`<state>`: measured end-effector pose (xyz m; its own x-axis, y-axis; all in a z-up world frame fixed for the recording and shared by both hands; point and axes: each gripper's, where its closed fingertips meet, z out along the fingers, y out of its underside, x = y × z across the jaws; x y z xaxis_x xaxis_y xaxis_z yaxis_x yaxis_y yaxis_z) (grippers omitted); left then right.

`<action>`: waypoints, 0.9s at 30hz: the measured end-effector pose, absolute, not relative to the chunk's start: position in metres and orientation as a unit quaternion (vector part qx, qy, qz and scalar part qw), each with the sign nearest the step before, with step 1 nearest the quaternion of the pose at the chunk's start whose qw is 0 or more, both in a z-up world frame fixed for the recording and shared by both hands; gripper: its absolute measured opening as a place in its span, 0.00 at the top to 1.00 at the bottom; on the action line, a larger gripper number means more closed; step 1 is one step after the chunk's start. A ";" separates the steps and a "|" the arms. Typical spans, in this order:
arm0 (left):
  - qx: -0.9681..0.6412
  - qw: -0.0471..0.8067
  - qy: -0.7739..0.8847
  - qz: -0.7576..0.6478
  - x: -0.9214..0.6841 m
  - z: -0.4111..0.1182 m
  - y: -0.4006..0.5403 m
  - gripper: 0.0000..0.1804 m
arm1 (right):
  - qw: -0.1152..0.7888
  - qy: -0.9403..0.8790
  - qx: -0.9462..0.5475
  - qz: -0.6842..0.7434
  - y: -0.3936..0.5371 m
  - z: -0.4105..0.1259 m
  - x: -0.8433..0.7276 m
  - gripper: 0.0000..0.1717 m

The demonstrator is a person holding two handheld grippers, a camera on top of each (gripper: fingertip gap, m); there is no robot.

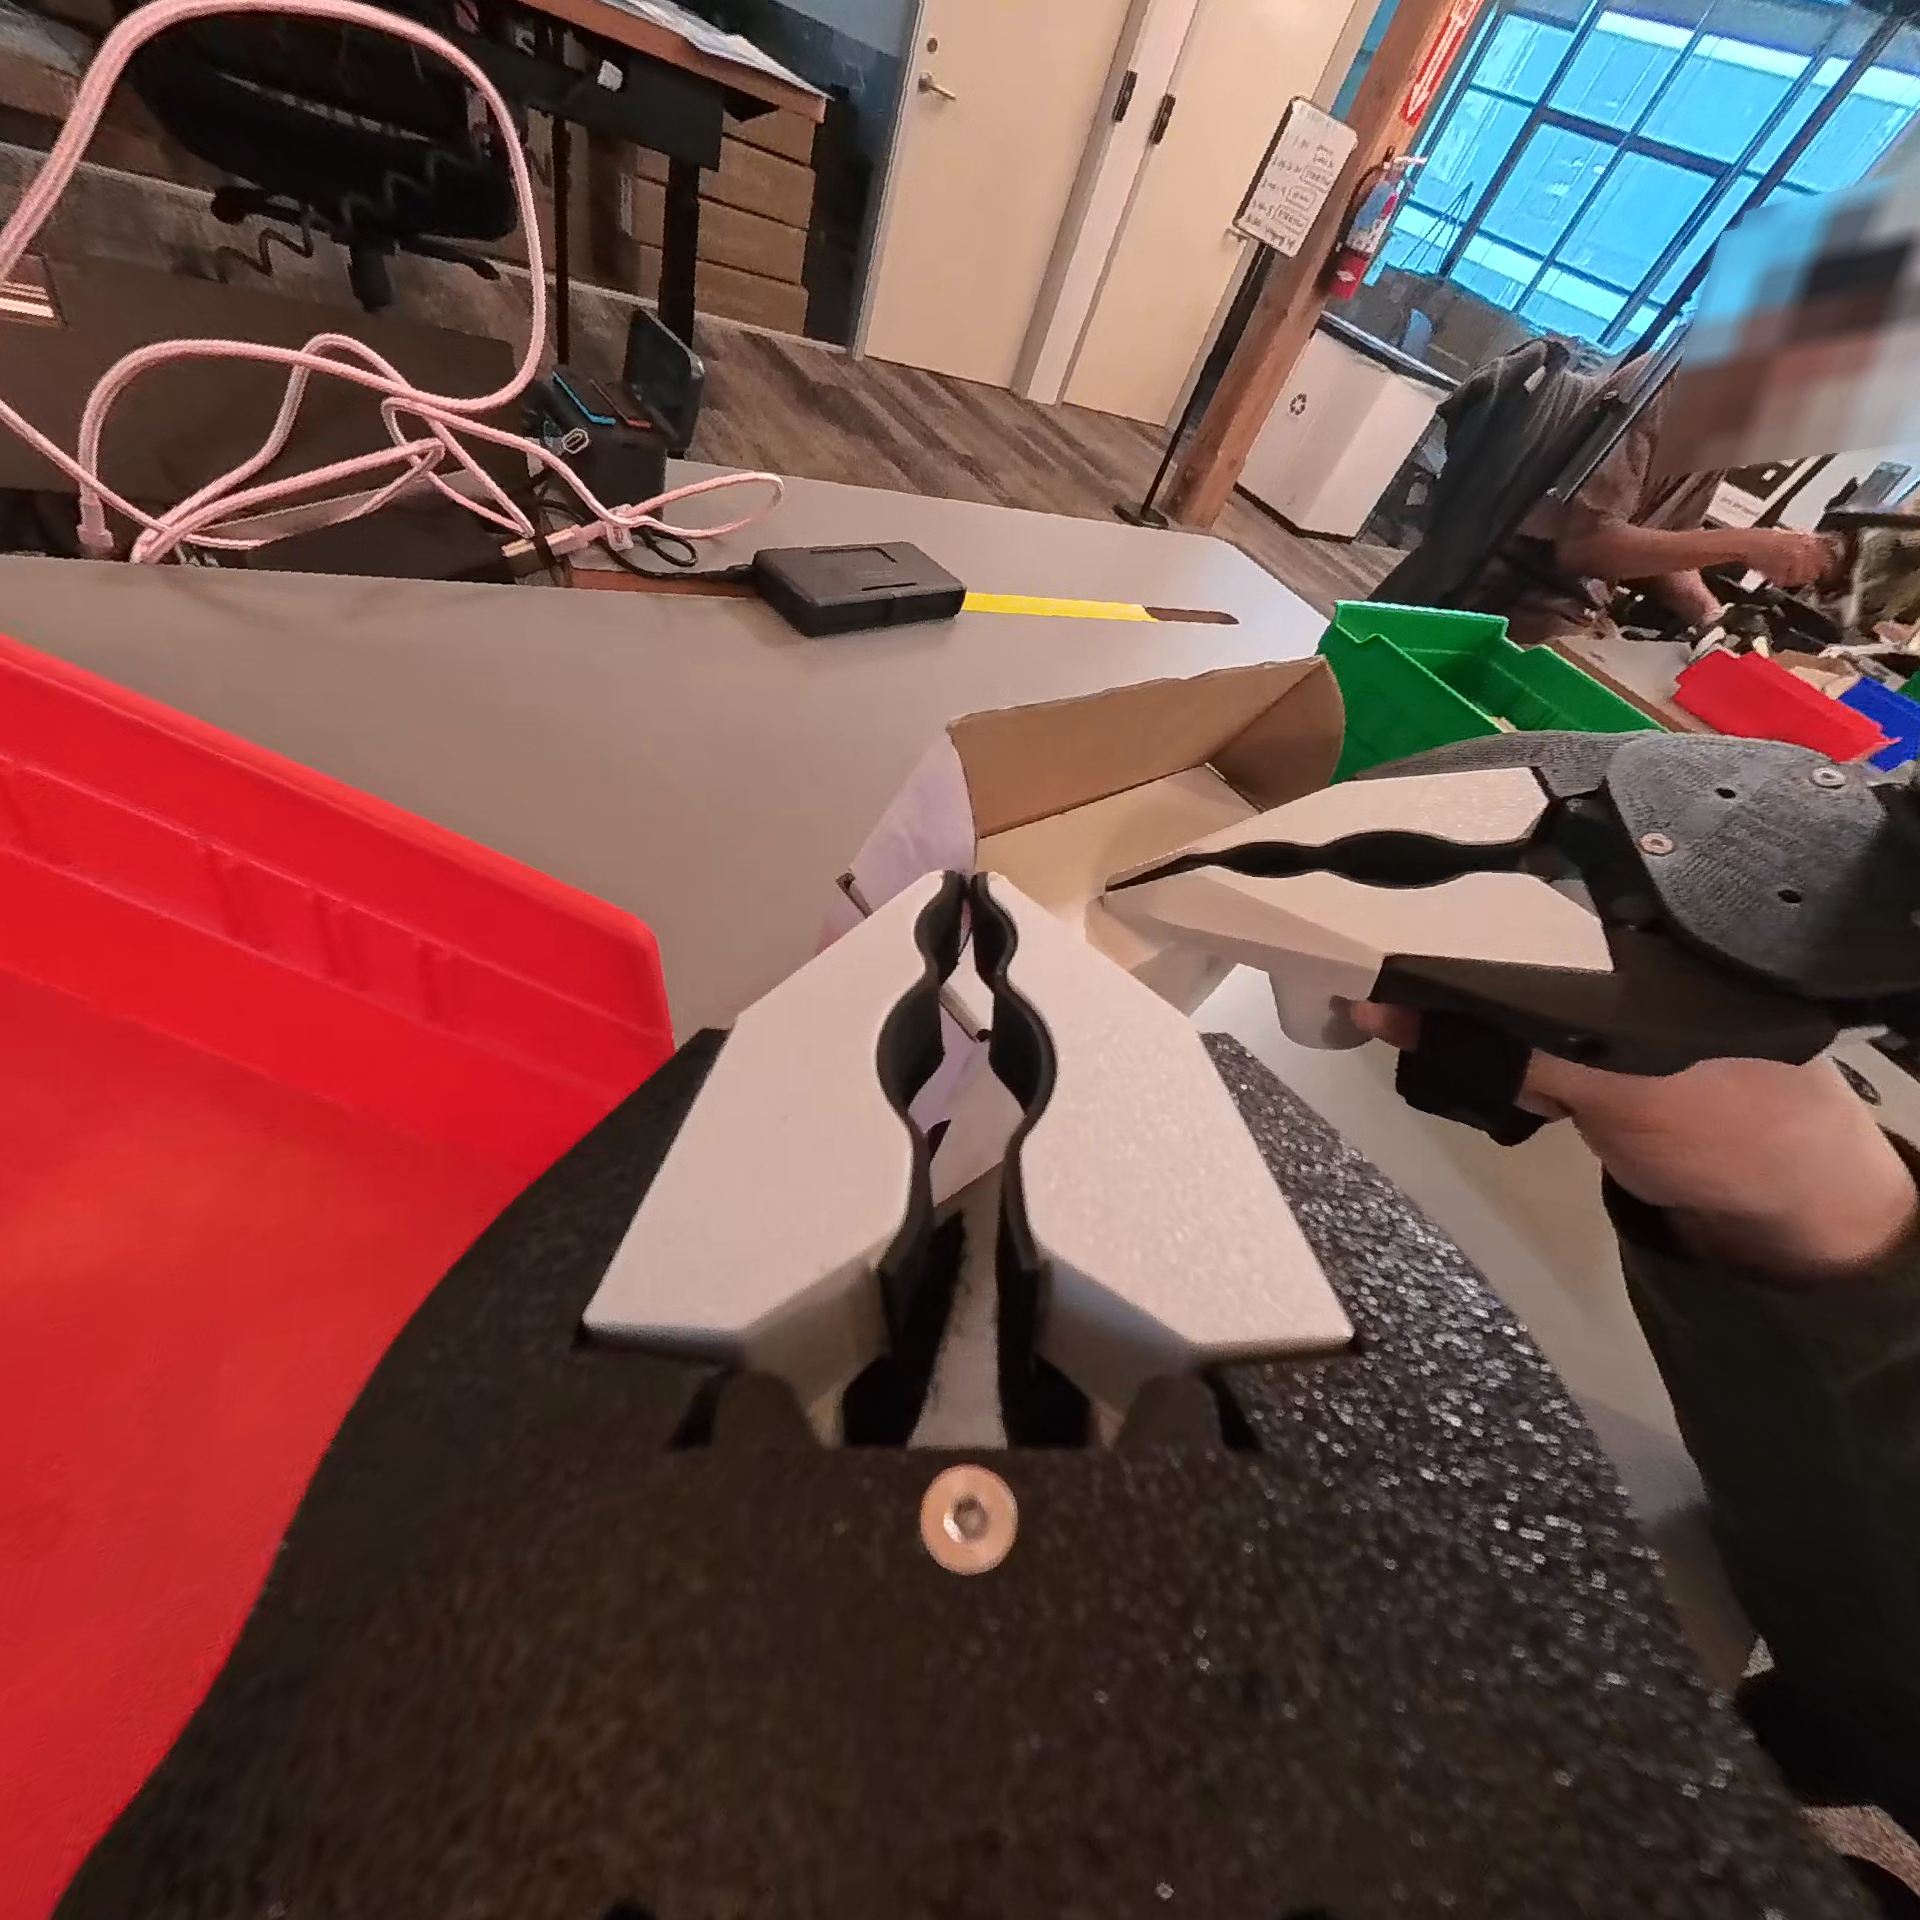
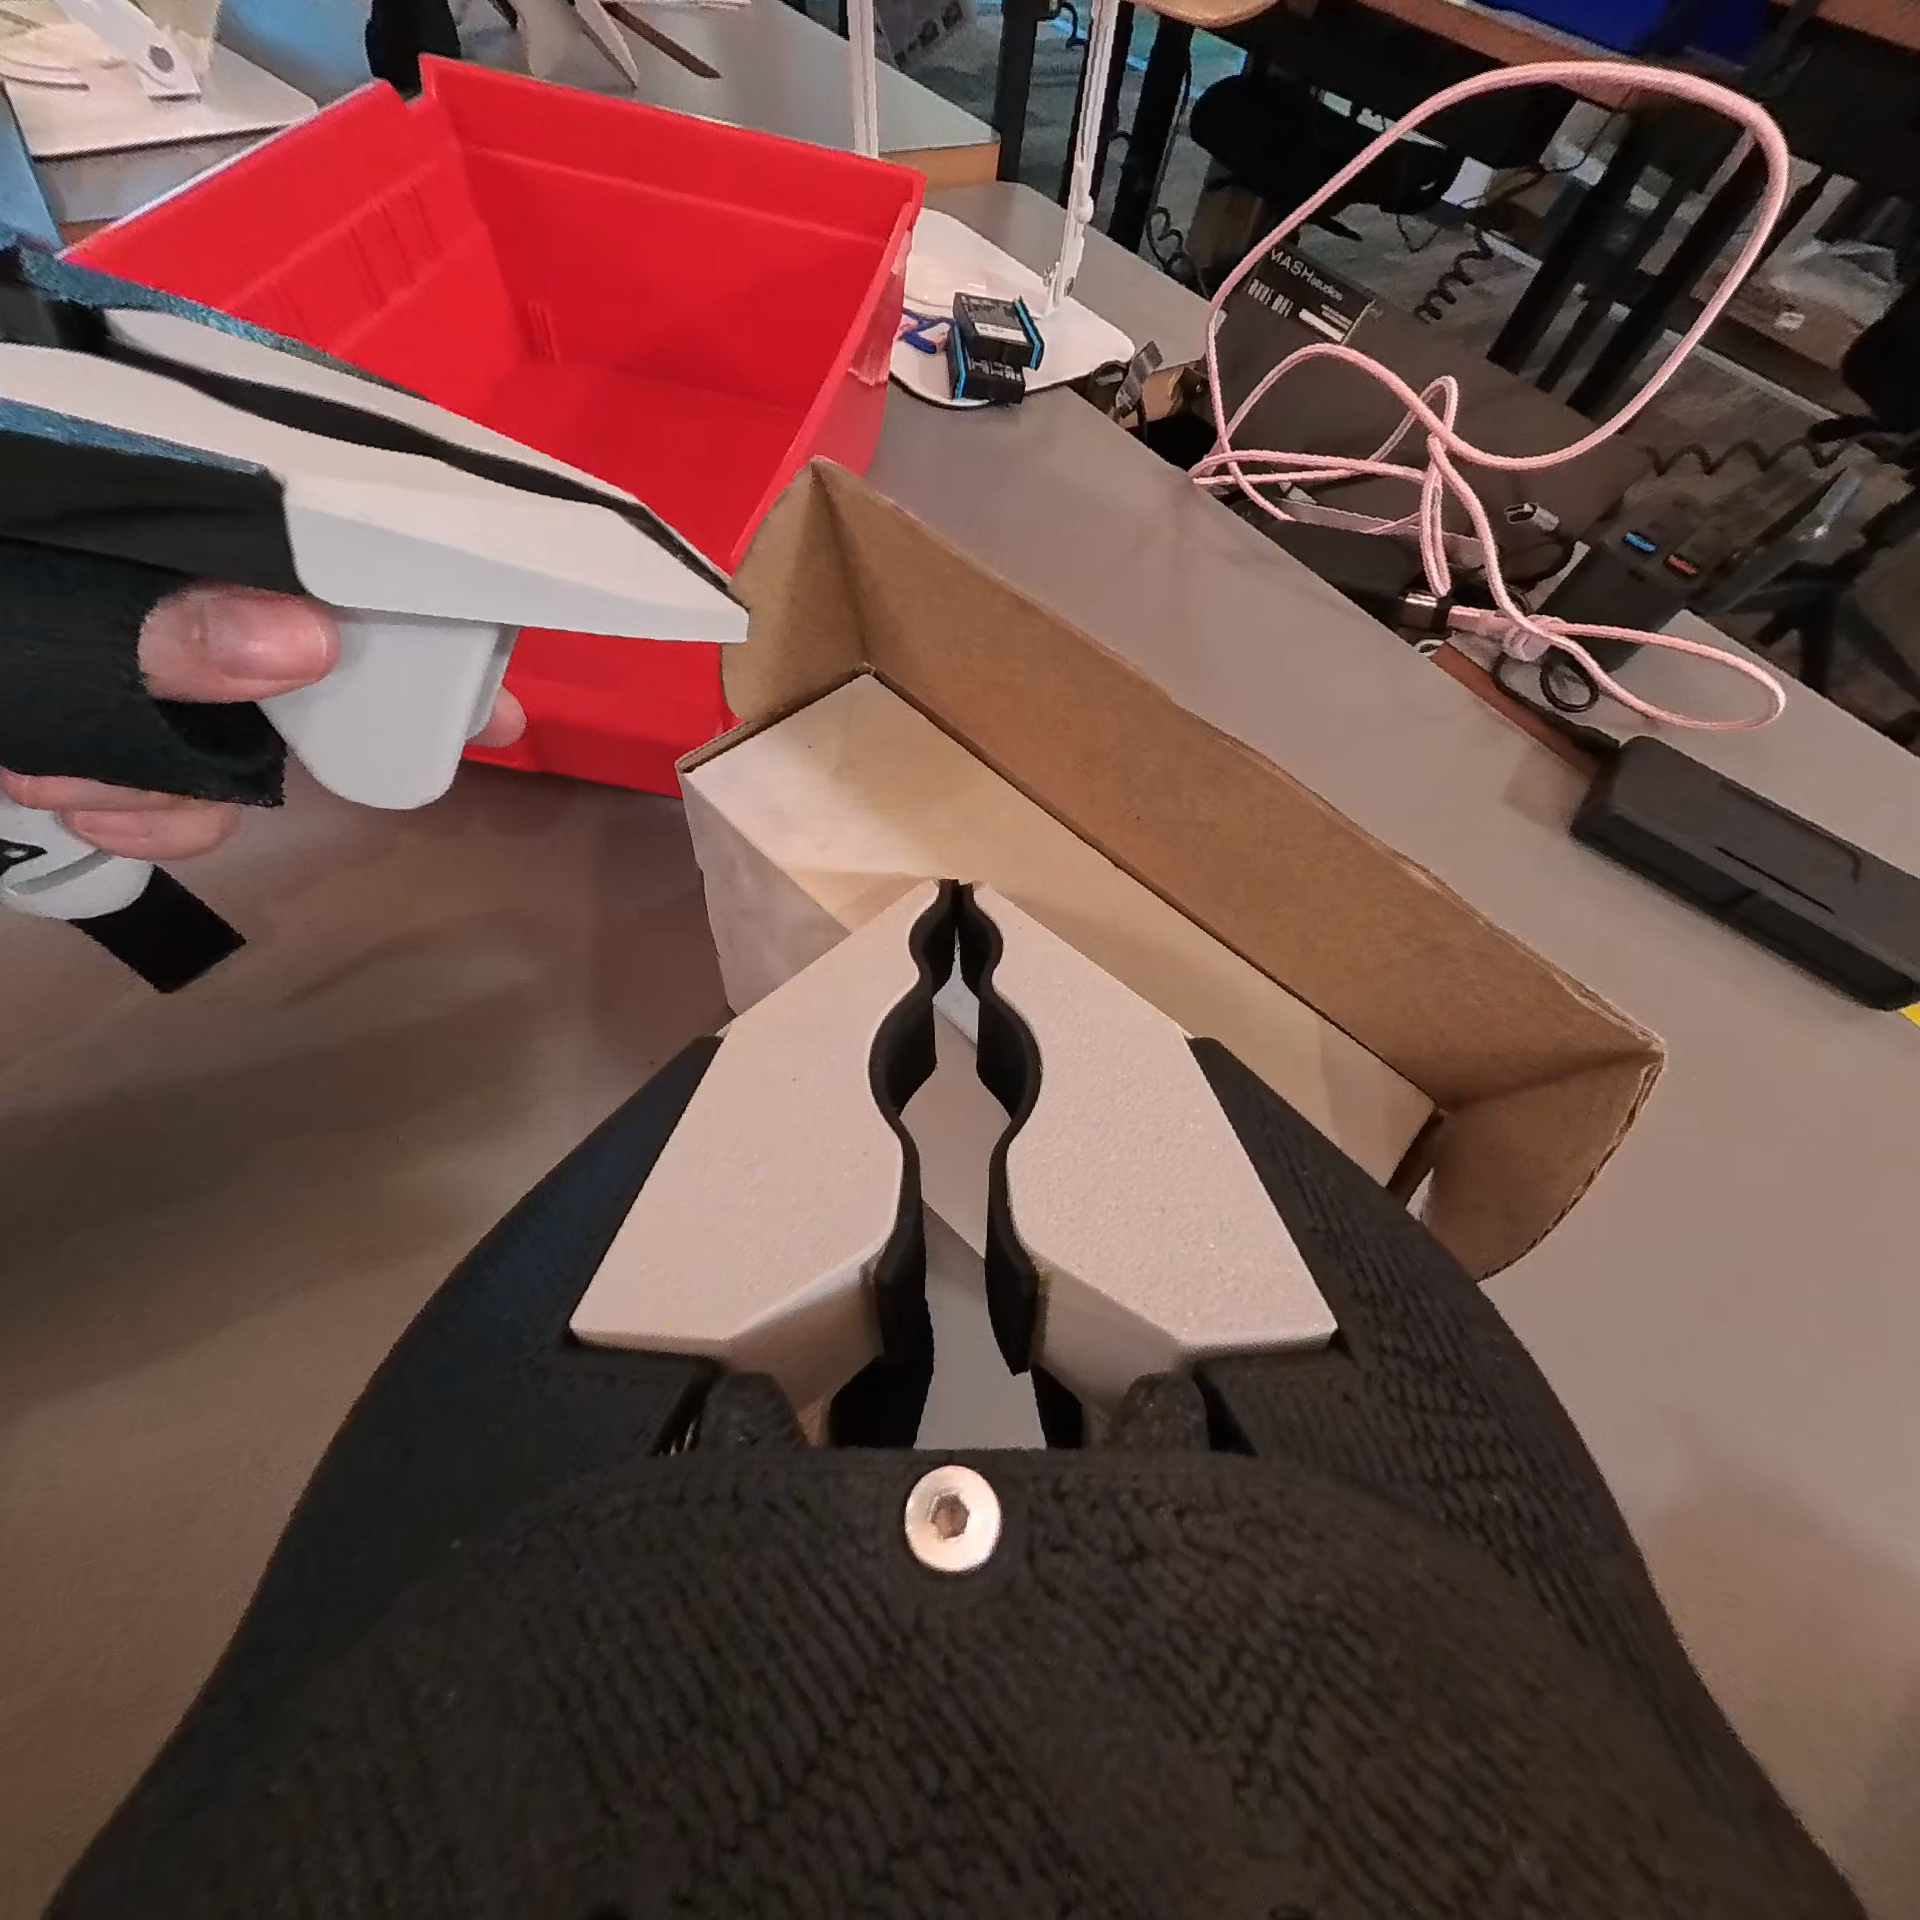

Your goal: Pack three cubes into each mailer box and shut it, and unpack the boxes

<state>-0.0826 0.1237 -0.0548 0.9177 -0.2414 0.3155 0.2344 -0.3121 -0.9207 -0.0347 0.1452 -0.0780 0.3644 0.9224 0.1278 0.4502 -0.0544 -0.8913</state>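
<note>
Both our grippers, left and right, have jaws together on nothing, tips over the white mailer box on the table. Light, stiff cardboard; we'd pinch its brown flap. Red bin beyond.

Both wrist cams look along own fingers, close over mailer box from opposite sides, sharing red bin.

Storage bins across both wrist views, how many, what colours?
4. Red bin left of the mailer box; green bin behind it; a second red bin and a blue one far right. More may be hidden.
</note>
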 end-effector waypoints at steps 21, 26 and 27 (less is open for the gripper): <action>-0.795 0.580 0.024 -0.176 -0.078 -0.064 0.119 1.00 | 0.515 -0.506 -0.644 0.253 0.133 -0.037 -0.004 1.00; -0.794 0.582 0.024 -0.175 -0.078 -0.064 0.119 1.00 | 0.559 -0.387 -0.694 0.237 0.173 -0.012 0.070 0.80; -0.793 0.582 0.024 -0.177 -0.077 -0.064 0.119 1.00 | 0.540 -0.385 -0.710 0.239 0.177 -0.020 0.074 0.80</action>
<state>-0.0774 0.1186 -0.0638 0.9364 -0.2444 0.2521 0.1671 -0.3213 -0.9321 0.0743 0.1771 -0.0198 0.5899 0.8038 0.0766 0.2891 -0.1216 -0.9496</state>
